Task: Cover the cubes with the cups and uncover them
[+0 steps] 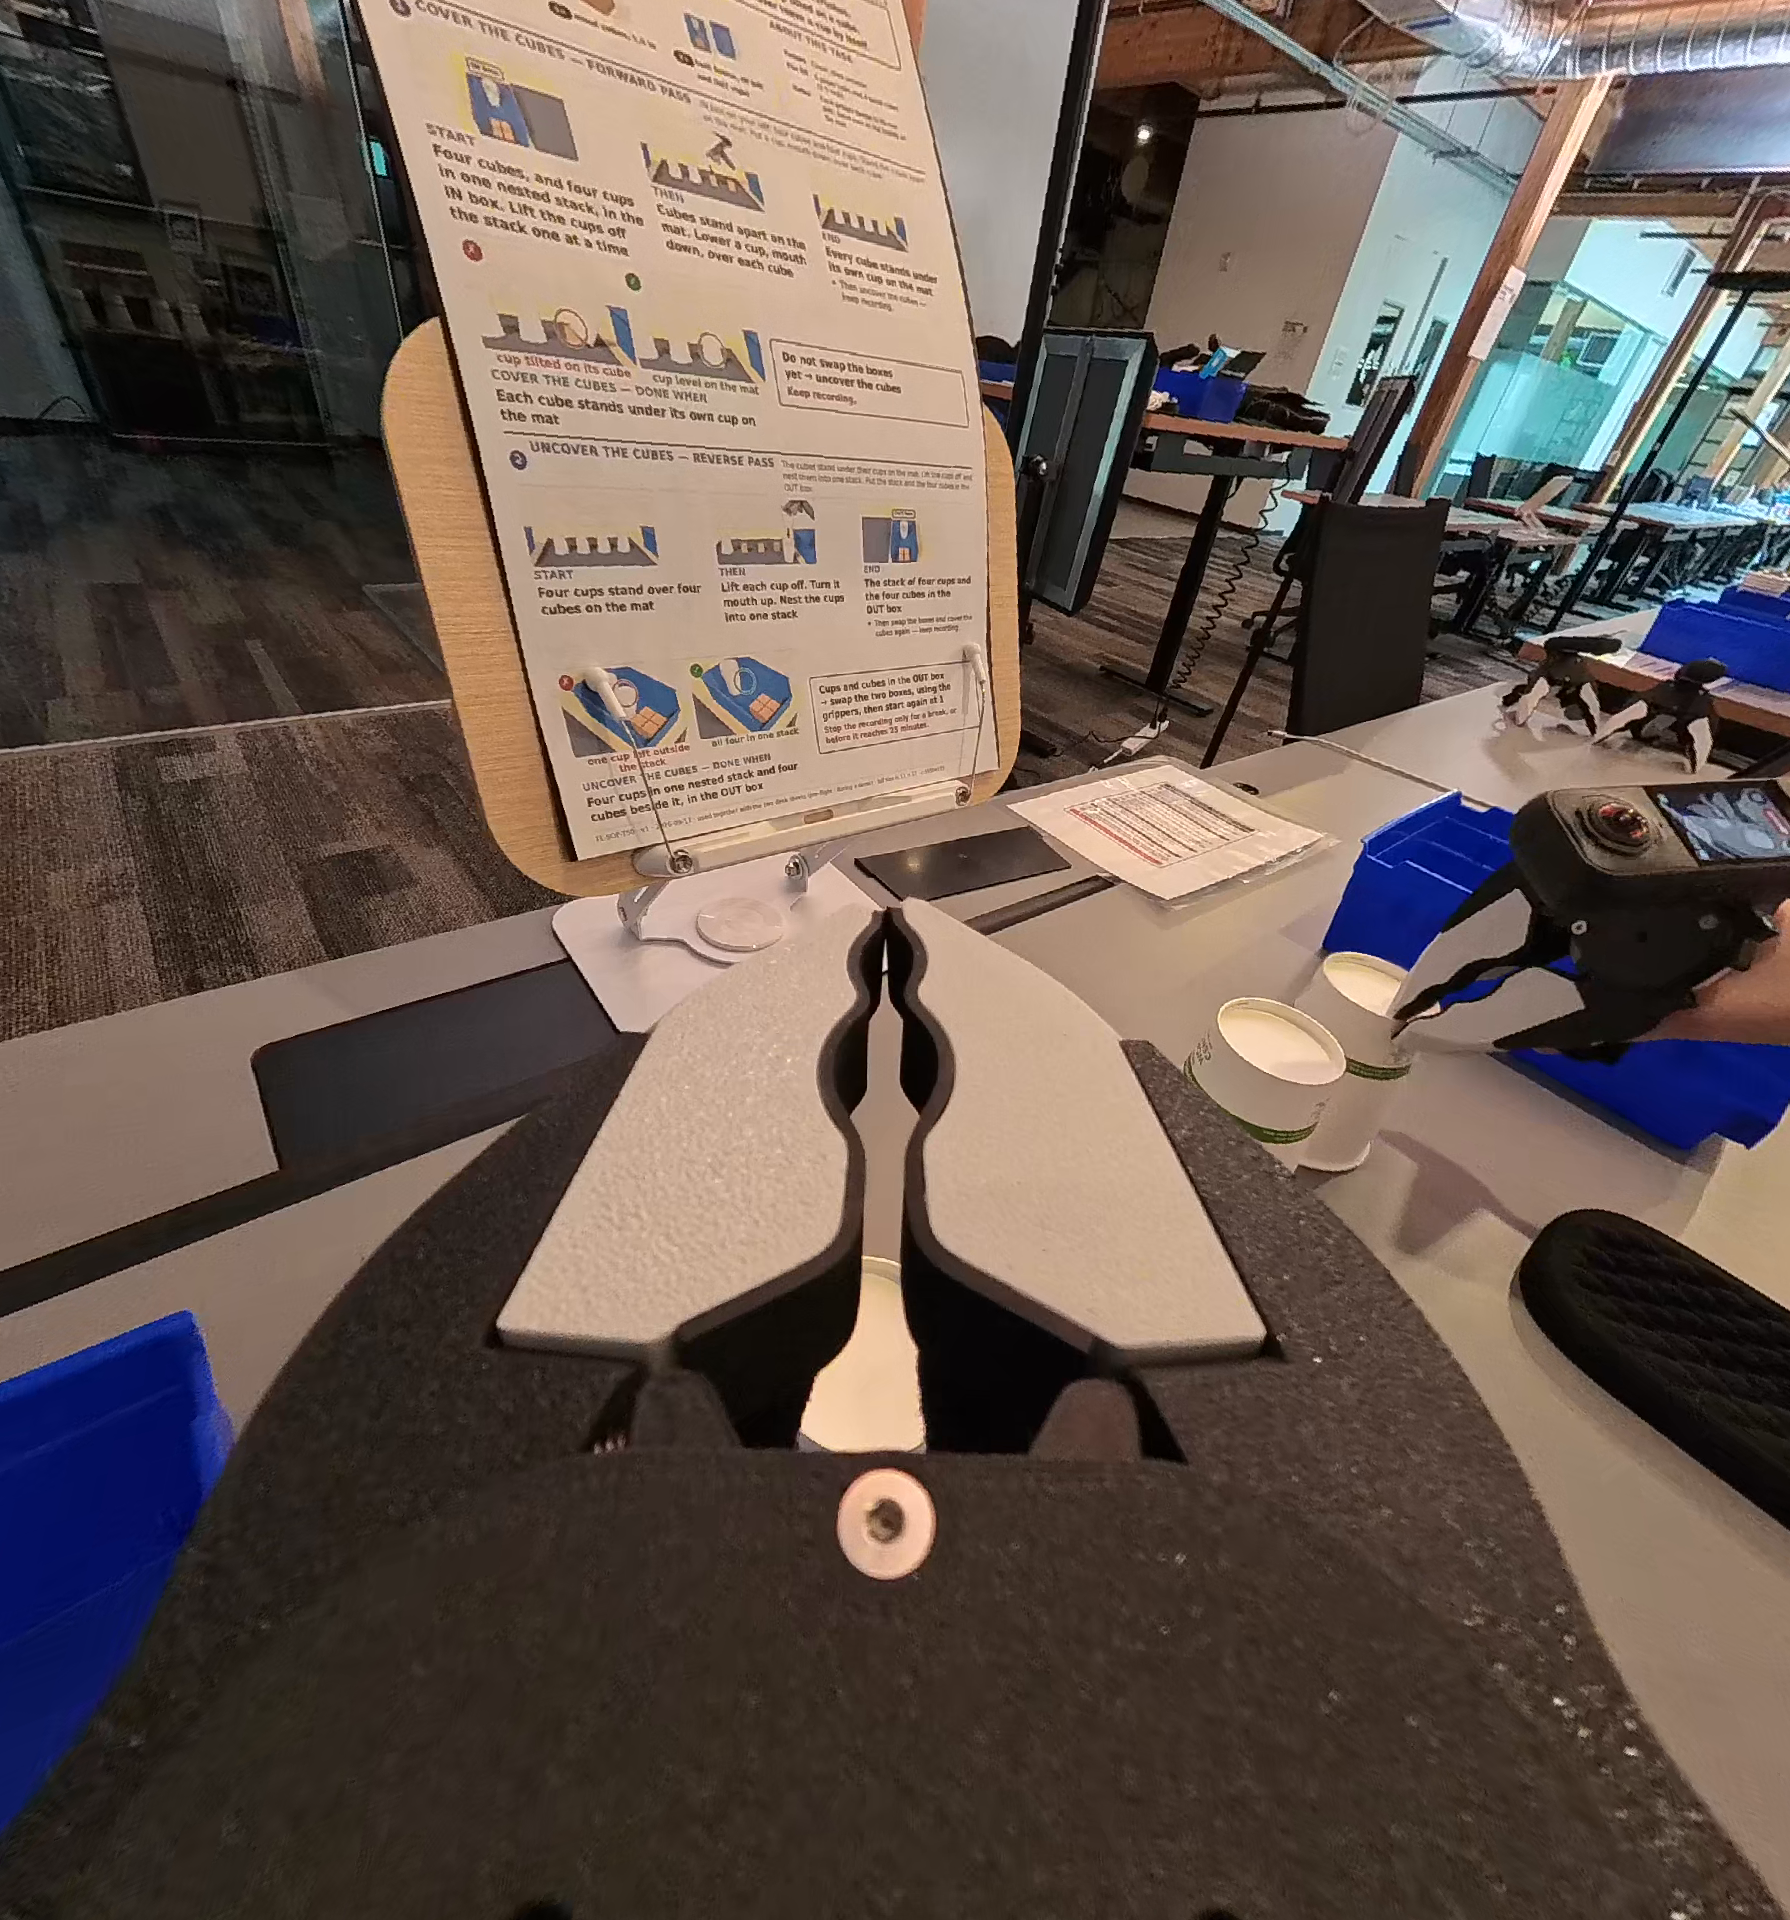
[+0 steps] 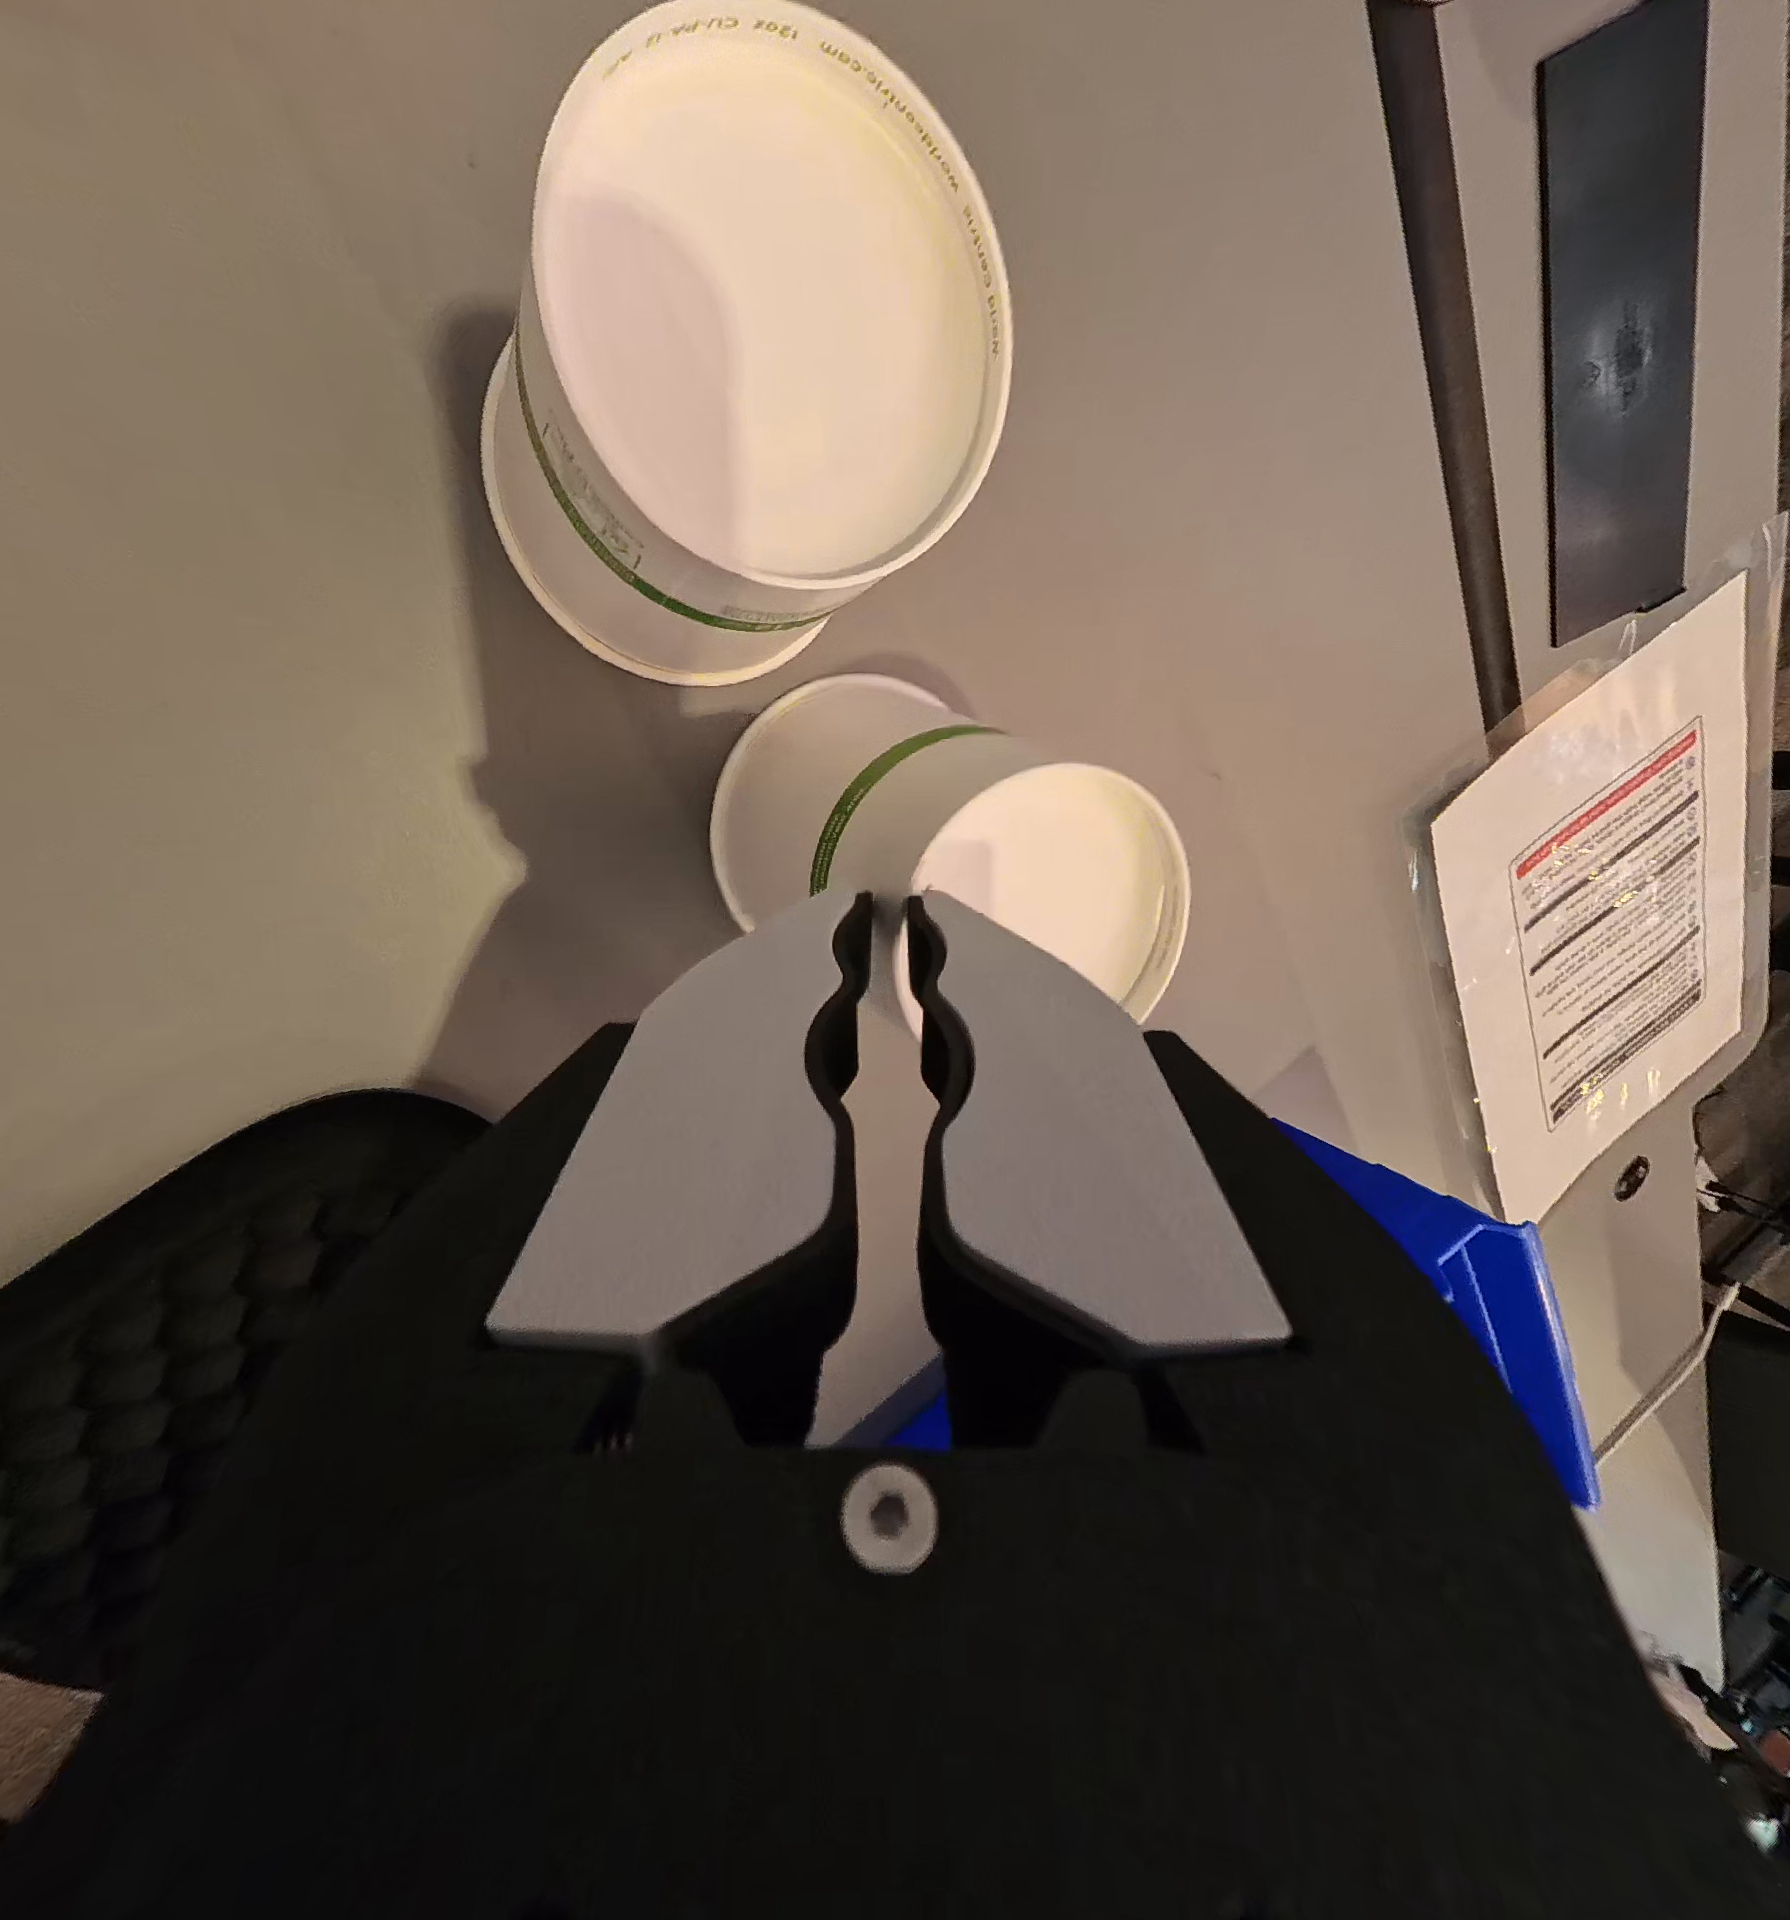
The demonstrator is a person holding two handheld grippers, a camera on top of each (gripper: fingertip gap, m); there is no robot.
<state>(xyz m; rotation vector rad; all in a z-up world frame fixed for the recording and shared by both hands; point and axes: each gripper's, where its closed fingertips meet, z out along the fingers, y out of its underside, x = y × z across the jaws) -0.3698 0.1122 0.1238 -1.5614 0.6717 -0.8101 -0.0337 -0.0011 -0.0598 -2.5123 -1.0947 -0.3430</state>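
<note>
Two white paper cups with green bands stand mouth down on the grey table. My right gripper is shut on the base rim of the nearer cup, which leans a little. The other cup stands free beside it. In the left wrist view the right gripper touches the far cup, next to the other cup. My left gripper has its jaws together above the table. A white cup shows through the gap under its fingers. No cube is in view.
A blue bin lies behind the right gripper and also shows in the right wrist view. Another blue bin is at the left. A black padded rest, a dark mat, an instruction board and a laminated sheet are around.
</note>
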